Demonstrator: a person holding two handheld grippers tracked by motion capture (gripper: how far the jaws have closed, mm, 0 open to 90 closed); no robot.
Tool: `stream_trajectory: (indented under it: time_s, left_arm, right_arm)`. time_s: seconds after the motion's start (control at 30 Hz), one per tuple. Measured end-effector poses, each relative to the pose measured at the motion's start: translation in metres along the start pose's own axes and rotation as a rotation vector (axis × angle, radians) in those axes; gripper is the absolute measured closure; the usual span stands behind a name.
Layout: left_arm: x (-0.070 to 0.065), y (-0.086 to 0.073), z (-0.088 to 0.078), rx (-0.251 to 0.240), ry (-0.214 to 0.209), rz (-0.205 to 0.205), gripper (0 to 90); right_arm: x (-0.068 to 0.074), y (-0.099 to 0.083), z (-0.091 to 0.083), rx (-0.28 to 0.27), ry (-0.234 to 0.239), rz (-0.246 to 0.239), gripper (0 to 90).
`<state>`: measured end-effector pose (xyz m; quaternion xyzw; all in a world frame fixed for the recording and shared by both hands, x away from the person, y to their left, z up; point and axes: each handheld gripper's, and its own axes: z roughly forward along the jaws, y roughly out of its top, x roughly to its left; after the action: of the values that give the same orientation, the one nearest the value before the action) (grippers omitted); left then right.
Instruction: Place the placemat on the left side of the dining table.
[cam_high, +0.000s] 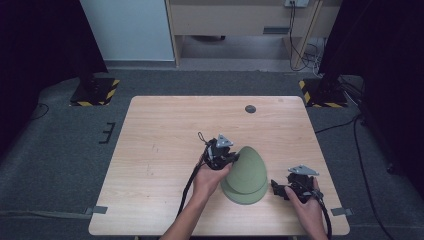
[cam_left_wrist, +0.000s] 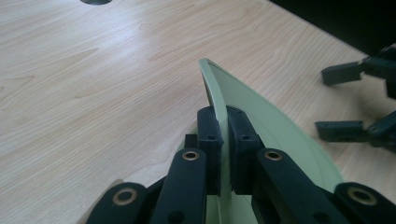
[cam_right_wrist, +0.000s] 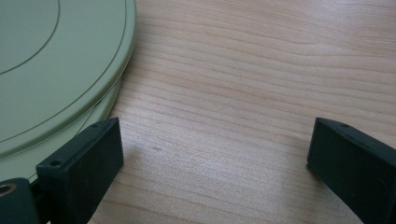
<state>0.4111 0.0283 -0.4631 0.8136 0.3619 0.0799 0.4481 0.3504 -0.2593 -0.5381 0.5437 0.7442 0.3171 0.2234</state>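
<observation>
Right gripper (cam_right_wrist: 215, 158): nearest to the camera in its own view, we see its two black jaws standing wide apart with only bare wood between them; it grips nothing. Its left jaw sits just beside the rim of the lower green plate (cam_right_wrist: 56, 154).
Left gripper (cam_left_wrist: 223, 140): we see its jaws closed tight on the rim of the upper green plate (cam_left_wrist: 261, 116), one pad on each face of the thin edge.
Upper green plate: tilted up on edge, lifted at the side that the left gripper holds; in the high view it rises like a cone over the plate below (cam_high: 247, 167).
Lower green plate: lies flat on the table (cam_high: 165, 150), at the near middle, between the two hands (cam_high: 244, 196).
Stack: we count two plates for sure; the right gripper view shows two rims, one over the other.
Step in hand: we judge that the top plate is being separated from the stack, with the lift begun but the plate not yet clear of the one under it.
Next move: we think the left gripper must raise the plate further and carry it aside, keeping the grip firm because the rim is thin and smooth.
Role for the right gripper: it could hold the lower plate down, or take the free edge of the tilted one.
Risk: the tilted plate may slip from the pads or drag the lower plate along.
</observation>
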Motion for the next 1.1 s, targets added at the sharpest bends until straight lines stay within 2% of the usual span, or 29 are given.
stream_trajectory:
  time_s: [0.13,0.33,0.5,0.63,0.67,0.8,0.97,1.1]
  left_arm:
    - [-0.003,0.004,-0.004,-0.007,-0.013,0.001,85.4]
    - [-0.012,0.016,-0.015,-0.048,-0.053,0.007,85.5]
    - [-0.017,0.027,-0.024,-0.071,-0.066,0.018,85.5]
    - [-0.017,0.034,-0.028,-0.079,-0.049,0.025,85.6]
    - [-0.017,0.037,-0.029,-0.075,-0.031,0.044,85.5]
    - [-0.014,0.044,-0.029,-0.078,-0.004,0.051,85.6]
    - [-0.006,0.052,-0.029,-0.096,0.035,0.043,85.6]
    - [0.000,0.056,-0.029,-0.110,0.048,0.024,85.6]
  right_arm:
    - [0.001,0.000,0.001,0.005,-0.002,-0.007,2.7]
    - [0.001,0.000,0.001,0.006,-0.003,-0.010,2.2]
    - [0.001,0.000,0.001,0.006,-0.004,-0.010,2.1]
    - [0.001,0.000,0.001,0.006,-0.004,-0.012,2.1]
    - [0.001,0.000,0.001,0.007,-0.004,-0.010,2.1]
    - [0.001,0.000,0.001,0.007,-0.002,-0.012,1.9]
    - [0.001,0.000,0.001,0.007,-0.003,-0.013,1.5]
    - [0.001,0.000,0.001,0.008,-0.003,-0.013,1.4]
